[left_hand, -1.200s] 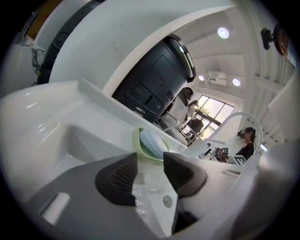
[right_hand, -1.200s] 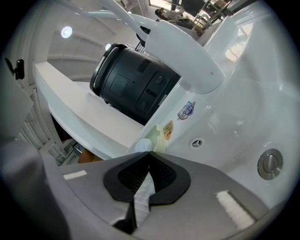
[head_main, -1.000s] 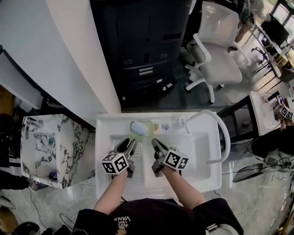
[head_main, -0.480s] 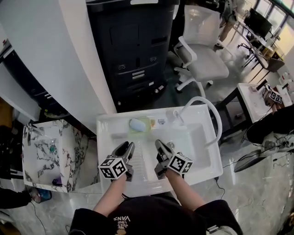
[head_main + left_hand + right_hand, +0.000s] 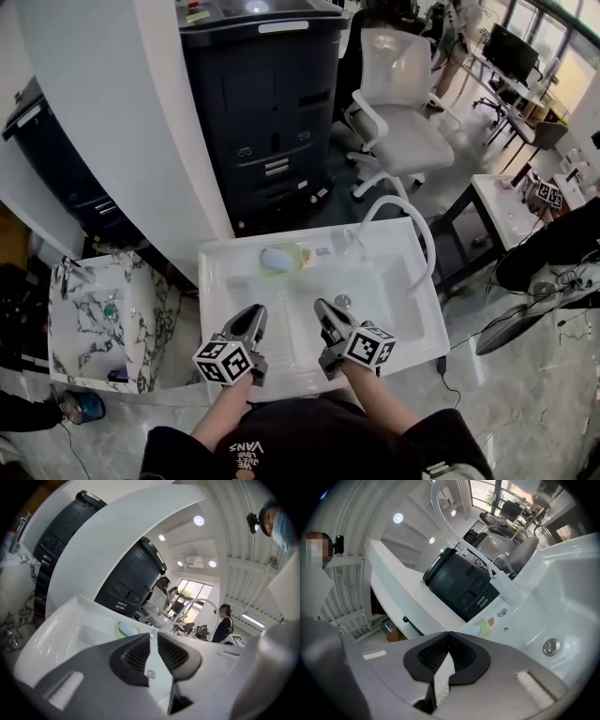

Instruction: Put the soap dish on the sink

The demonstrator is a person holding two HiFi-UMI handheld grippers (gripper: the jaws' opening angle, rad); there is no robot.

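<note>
The pale green soap dish [image 5: 281,258], with a light blue soap in it, rests on the back ledge of the white sink [image 5: 214,281], left of the curved faucet [image 5: 398,211]. It also shows small ahead in the left gripper view as the soap dish [image 5: 127,629] and in the right gripper view as the soap dish [image 5: 480,629]. My left gripper [image 5: 251,316] hovers over the sink's front left. Its jaws are closing with a narrow gap and nothing between them [image 5: 153,637]. My right gripper [image 5: 323,309] hangs beside it, shut and empty [image 5: 449,637]. Both are well short of the dish.
A drain [image 5: 343,301] lies in the basin. A marbled small sink [image 5: 103,309] stands at the left. Behind the sink are a white column [image 5: 122,122], a black cabinet [image 5: 262,112] and a white office chair [image 5: 403,122]. A person [image 5: 222,625] stands far off.
Both grippers have drawn back from the ledge toward the sink's front edge and risen. The left jaws have narrowed from wide apart. The soap dish has stayed on the ledge.
</note>
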